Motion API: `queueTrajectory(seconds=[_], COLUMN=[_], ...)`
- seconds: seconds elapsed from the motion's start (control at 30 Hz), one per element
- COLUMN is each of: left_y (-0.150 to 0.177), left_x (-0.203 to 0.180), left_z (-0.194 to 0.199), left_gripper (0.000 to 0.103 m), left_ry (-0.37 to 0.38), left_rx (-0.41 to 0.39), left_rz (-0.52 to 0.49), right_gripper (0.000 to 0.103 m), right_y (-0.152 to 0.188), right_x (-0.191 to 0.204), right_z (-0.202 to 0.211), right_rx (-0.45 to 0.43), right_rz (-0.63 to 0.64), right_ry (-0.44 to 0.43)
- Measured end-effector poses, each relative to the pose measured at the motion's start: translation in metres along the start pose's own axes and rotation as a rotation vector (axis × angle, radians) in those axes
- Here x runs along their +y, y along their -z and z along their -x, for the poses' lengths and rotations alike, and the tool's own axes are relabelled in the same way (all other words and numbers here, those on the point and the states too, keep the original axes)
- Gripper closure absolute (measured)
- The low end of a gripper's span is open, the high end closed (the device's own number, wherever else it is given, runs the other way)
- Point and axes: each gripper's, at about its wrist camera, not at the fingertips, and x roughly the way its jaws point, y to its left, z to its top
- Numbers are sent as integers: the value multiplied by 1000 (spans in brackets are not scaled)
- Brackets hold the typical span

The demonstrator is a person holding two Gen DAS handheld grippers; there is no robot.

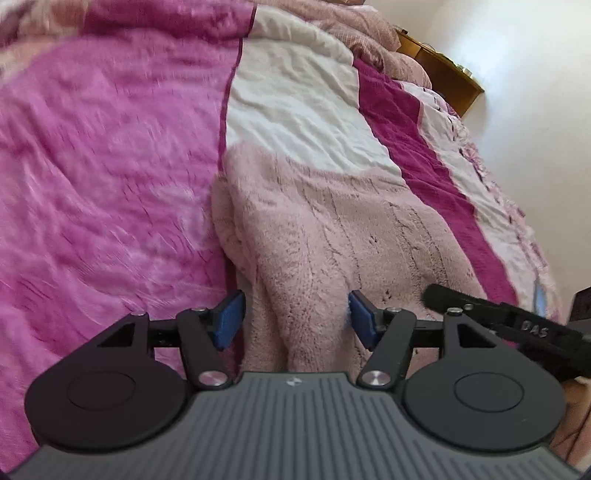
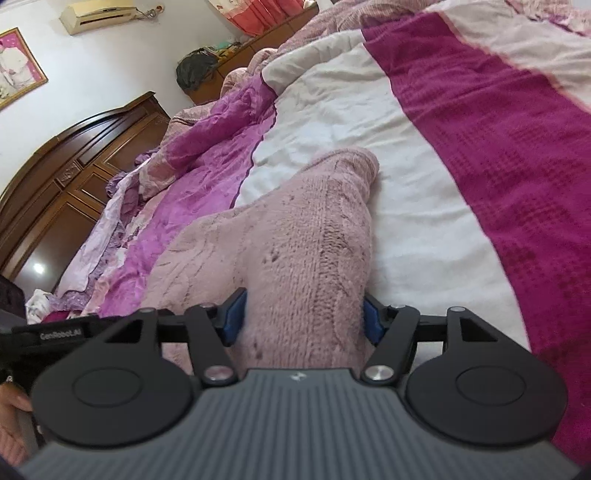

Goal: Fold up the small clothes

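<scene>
pink fuzzy knitted garment (image 1: 332,236) lies on a bed cover, spread from the lower middle of the left wrist frame up to its centre, resting mostly on the white band of the bed cover (image 1: 295,107) with its left edge along the bright pink crinkled section (image 1: 110,155). a dark magenta stripe (image 1: 424,158) runs diagonally on the right of that frame. the left gripper (image 1: 295,319) sits at the bottom centre, its blue pads (image 1: 229,319) spread apart with a raised fold of the knit between them; the left pad stands clear of the cloth, while the right one is at the fabric edge, and no squeeze shows. at the right edge of the same frame a black part of the other tool (image 1: 517,321) pokes in. in the right wrist frame the same pink knit (image 2: 295,236) fills the centre, a rounded end reaching up toward the middle of the white band (image 2: 388,147), with the magenta stripe (image 2: 498,147) on the right and purple quilting (image 2: 207,155) on the left. the right gripper (image 2: 303,317) straddles a thick bundle of the knit at the bottom centre; its blue pads (image 2: 233,315) sit against both sides of the bundle, jaws wide, and a true clamp cannot be told. a dark wooden headboard (image 2: 66,166) stands at the left, a wall air conditioner (image 2: 99,14) at the upper left.
</scene>
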Motion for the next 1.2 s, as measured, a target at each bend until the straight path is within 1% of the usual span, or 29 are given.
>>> queueTrajectory(seconds=[0.1, 0.17, 0.27, 0.4, 0.5, 0.57, 0.7, 0.83, 1.0, 1.07, 1.1, 1.13, 1.2], left_y=[3, 6, 7, 7, 8, 10, 12, 19, 34, 42, 47, 52, 62], left_x=[-4, -1, 9, 15, 14, 12, 3, -5, -17, -22, -24, -26, -30], left_z=[6, 2, -1, -6, -6, -2, 11, 29, 48, 53, 55, 56, 54], left_gripper=[33, 29, 26, 23, 23, 23, 23, 23, 22, 19, 18, 16, 14], left_ry=[-85, -116, -115, -113, -114, -118, -138, -158, -205, -216, -216, -214, -212], left_rx=[-20, -13, -4, -4, -10, -17, -25, -43, -64, -69, -69, -64, -44], left_rz=[-74, -91, -60, -56, -38, -31, -51, -62, -53, -56, -58, -58, -57], right_gripper=[38, 38, 38, 39, 38, 37, 36, 33, 32, 30, 22, 17, 18], right_y=[3, 7, 13, 19, 26, 26, 24, 24, 31, 37, 41, 44, 52], right_x=[2, 3, 3, 1, -2, 1, 9, 18, 31, 33, 35, 36, 37], right_z=[12, 20, 29, 16, 8, 10, 19, 34, 54, 61, 64, 66, 70], right_rx=[-16, -34, -57, -16, -8, -17, -32, -72, -100, -103, -104, -106, -98], right_rz=[12, 19, 38, 72, 56, 57, 81, 110, 156, 174, 183, 188, 200], right_ry=[7, 9, 21, 52, 51, 59, 85, 110, 122, 133, 141, 146, 156])
